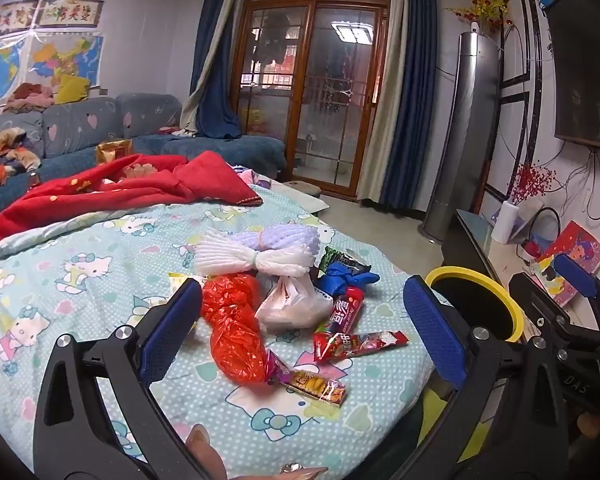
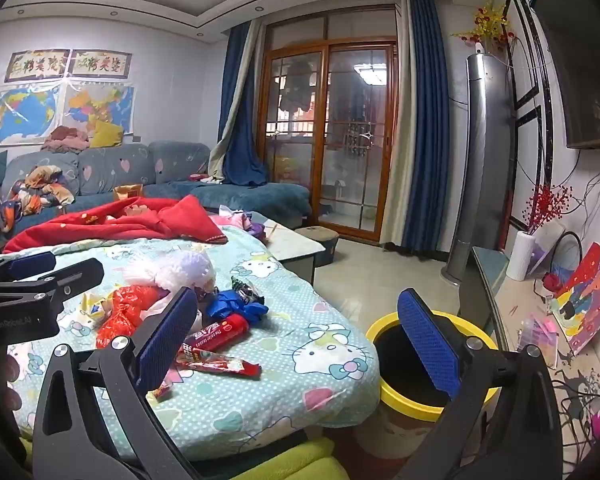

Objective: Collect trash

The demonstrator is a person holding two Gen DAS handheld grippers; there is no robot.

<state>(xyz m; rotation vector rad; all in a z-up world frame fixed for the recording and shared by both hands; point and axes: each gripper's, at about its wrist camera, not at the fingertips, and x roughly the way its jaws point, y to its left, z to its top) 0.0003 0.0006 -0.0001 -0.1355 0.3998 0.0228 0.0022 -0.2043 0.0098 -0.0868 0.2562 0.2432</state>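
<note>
Left gripper (image 1: 300,320) and right gripper (image 2: 296,340) both gape, gripping nothing; between the left's fingers, a red wrapper (image 1: 360,345) lies crosswise.

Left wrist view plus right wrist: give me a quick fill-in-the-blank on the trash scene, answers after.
1. The black trash bin beside the bed has a ____ rim.
2. The crumpled orange-red plastic bag lies on a sheet printed with ____ cartoons.
3. Both the left gripper and the right gripper are ____ and hold nothing.

Answers: yellow; Hello Kitty; open
</note>
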